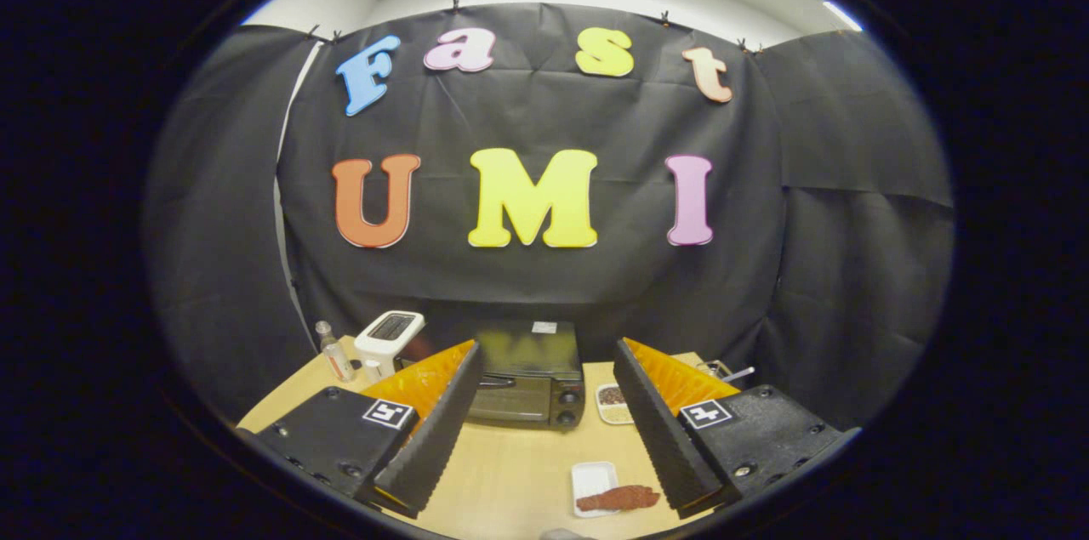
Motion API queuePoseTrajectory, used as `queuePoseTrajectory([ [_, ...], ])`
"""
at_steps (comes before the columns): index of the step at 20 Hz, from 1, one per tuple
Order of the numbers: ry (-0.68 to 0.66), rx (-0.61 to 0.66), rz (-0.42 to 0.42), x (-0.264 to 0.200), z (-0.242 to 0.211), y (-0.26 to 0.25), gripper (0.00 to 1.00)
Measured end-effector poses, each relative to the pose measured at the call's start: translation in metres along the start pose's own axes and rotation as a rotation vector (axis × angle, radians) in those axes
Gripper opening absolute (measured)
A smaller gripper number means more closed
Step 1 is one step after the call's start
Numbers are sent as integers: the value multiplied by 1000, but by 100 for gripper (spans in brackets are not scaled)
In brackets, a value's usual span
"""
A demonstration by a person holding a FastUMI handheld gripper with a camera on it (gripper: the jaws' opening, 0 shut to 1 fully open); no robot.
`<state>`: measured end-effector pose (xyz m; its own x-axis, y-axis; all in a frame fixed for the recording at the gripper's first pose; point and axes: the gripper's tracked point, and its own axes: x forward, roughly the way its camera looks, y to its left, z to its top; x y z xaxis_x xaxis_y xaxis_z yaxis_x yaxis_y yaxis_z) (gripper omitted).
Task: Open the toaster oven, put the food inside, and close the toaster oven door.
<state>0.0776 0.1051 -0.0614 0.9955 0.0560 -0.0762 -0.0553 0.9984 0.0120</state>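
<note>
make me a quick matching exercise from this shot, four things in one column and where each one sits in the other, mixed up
Things:
1. toaster oven
2. white toaster
3. white tray with the brownish-red food
4. gripper

Places:
A. on the table just ahead of the right finger's near end
B. hovering above the table, fingers wide apart
C. at the back of the table, seen between the two fingers, door closed
D. beyond the left finger, beside a small clear bottle

Pairs: 1-C, 2-D, 3-A, 4-B

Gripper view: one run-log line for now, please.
gripper open, holding nothing | toaster oven door closed, beyond fingers | food on white tray, on table between fingers
</note>
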Motion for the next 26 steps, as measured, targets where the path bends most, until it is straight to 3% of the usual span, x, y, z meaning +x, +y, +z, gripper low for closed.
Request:
queuePoseTrajectory([
  [9,175,34,76,147,-92,94,99],
  [15,235,-23,10,222,-131,99,99],
  [20,247,-3,19,227,-138,100,100],
  [26,248,-34,23,193,-151,101,100],
])
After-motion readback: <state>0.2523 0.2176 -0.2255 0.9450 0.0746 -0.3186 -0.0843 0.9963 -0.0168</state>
